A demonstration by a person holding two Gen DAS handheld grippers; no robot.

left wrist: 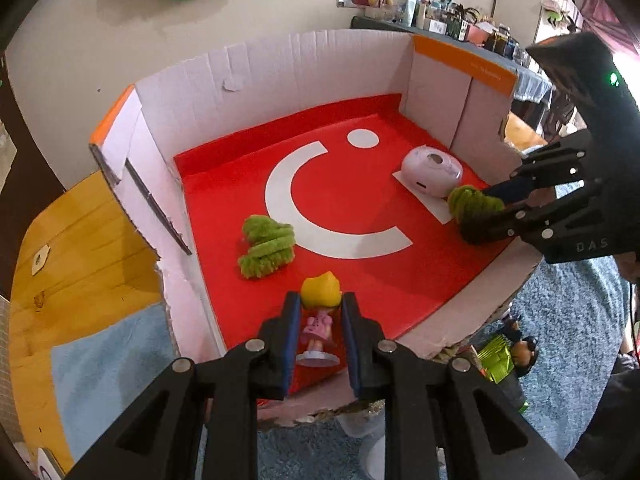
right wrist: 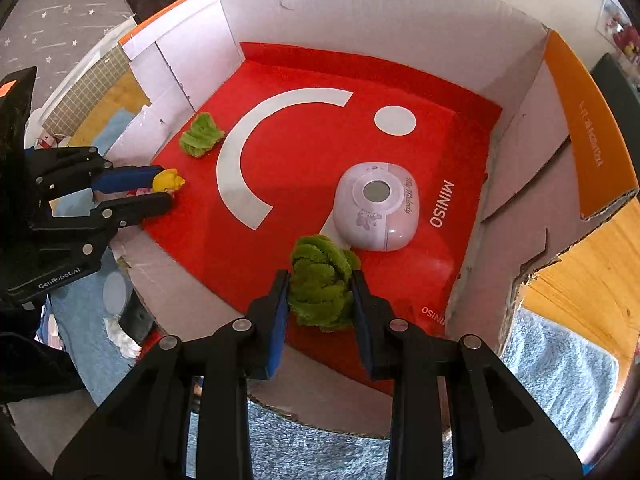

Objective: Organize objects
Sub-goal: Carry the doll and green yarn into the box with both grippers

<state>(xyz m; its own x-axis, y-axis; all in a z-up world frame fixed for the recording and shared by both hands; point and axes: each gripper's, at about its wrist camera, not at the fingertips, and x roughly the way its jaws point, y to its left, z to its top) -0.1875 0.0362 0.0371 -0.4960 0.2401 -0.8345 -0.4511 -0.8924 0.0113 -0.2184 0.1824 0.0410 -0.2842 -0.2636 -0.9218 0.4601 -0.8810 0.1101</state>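
Note:
A small doll with yellow hair and a pink dress stands upright between the blue pads of my left gripper, which is shut on it over the near edge of the box. That doll and the left gripper also show at the left of the right wrist view. My right gripper is shut on a fuzzy green bundle just in front of a pale lilac round gadget. The right gripper appears at the right of the left wrist view. A second green bundle lies loose on the red floor.
Everything sits in a cardboard box with white walls, orange-trimmed flaps and a red floor bearing a white arc and dot. Wooden boards and blue carpet surround it. Loose toys lie outside the box's near right corner.

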